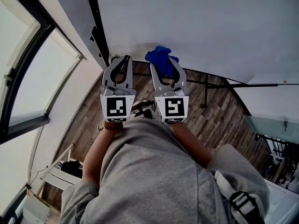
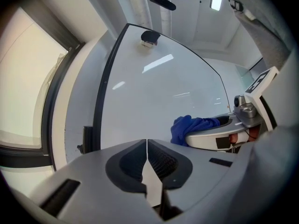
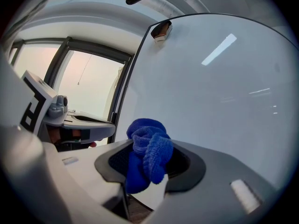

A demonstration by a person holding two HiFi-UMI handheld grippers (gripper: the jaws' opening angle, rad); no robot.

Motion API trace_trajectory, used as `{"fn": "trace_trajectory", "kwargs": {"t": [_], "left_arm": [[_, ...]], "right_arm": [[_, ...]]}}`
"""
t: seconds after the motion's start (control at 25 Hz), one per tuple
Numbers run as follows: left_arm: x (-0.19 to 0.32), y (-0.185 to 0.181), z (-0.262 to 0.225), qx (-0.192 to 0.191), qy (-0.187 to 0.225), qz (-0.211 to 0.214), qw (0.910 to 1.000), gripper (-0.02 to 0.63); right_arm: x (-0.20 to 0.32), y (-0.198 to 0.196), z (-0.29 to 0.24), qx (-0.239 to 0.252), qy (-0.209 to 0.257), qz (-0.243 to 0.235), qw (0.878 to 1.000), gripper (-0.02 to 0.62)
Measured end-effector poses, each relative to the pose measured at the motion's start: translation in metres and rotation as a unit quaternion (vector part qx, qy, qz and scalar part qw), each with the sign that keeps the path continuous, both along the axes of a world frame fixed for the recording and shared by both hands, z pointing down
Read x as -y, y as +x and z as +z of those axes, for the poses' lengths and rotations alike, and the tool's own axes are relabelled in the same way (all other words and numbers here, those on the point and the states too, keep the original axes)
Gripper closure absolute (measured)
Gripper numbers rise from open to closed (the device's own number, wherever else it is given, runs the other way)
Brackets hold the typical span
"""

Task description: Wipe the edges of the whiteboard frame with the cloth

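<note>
Right gripper (image 1: 164,71) clamps the blue cloth (image 3: 148,155) beside the whiteboard (image 3: 219,92), left gripper (image 2: 147,146) closed on nothing

Bunched blue cloth (image 1: 160,59) pinched in the right gripper (image 1: 164,67); the whiteboard's black frame edge (image 1: 97,17) runs at its ten o'clock

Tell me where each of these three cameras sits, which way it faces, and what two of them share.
Head view: on the person's head, facing steeply down at the brown wooden floor, grey sweatshirt, left gripper and right gripper.
Left gripper view: rides the left gripper, looking along its shut jaws at the white whiteboard; the right gripper shows at right.
Right gripper view: rides the right gripper, its jaws clamping the bunched blue cloth, facing the whiteboard; left gripper at left.
Shared: both gripper views show the whiteboard's dark frame.
</note>
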State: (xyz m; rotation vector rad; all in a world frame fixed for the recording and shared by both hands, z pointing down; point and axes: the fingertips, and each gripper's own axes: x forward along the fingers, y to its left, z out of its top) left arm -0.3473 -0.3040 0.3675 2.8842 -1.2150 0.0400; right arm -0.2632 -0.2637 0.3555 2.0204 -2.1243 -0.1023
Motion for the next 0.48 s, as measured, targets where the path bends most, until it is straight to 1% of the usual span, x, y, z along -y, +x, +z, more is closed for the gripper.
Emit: {"fn": "trace_trajectory", "kwargs": {"t": [0.48], "left_arm": [[-0.0027, 0.0017, 0.0040, 0.003, -0.005, 0.005, 1.0000, 0.594]], "right_arm": [[-0.0012, 0.0005, 0.0049, 0.008, -0.009, 0.002, 1.000, 0.405]]}}
